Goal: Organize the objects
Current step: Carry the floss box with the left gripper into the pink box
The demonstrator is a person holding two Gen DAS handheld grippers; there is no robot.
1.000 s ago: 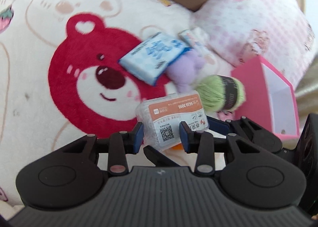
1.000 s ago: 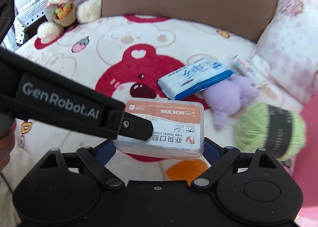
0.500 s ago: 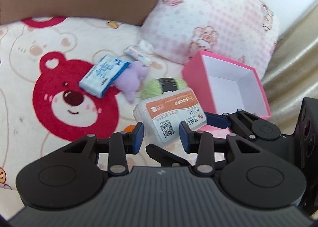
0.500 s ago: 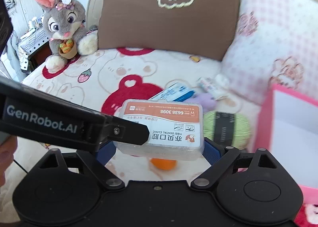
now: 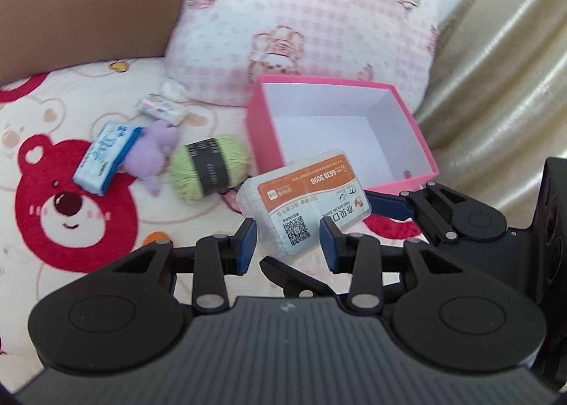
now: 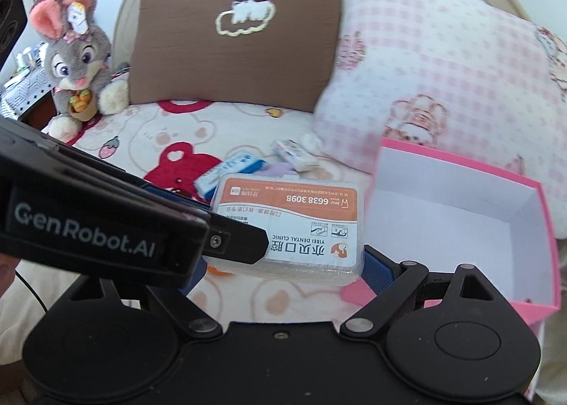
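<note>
Currently both tools grip one clear plastic box (image 5: 304, 203) with an orange label: left tool (image 5: 285, 243) pinches its short end, right tool (image 6: 283, 263) clamps its long sides. Plastic box hangs just beside the open pink box (image 5: 340, 135), at its front-left corner, above the bed. Left of the pink box: yarn ball (image 5: 209, 167), purple plush (image 5: 156, 153), tissue pack (image 5: 106, 156).

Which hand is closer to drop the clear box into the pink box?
Right. Both grip the clear box, but the right gripper sits beside the open pink box; the left gripper is on the far side.
</note>
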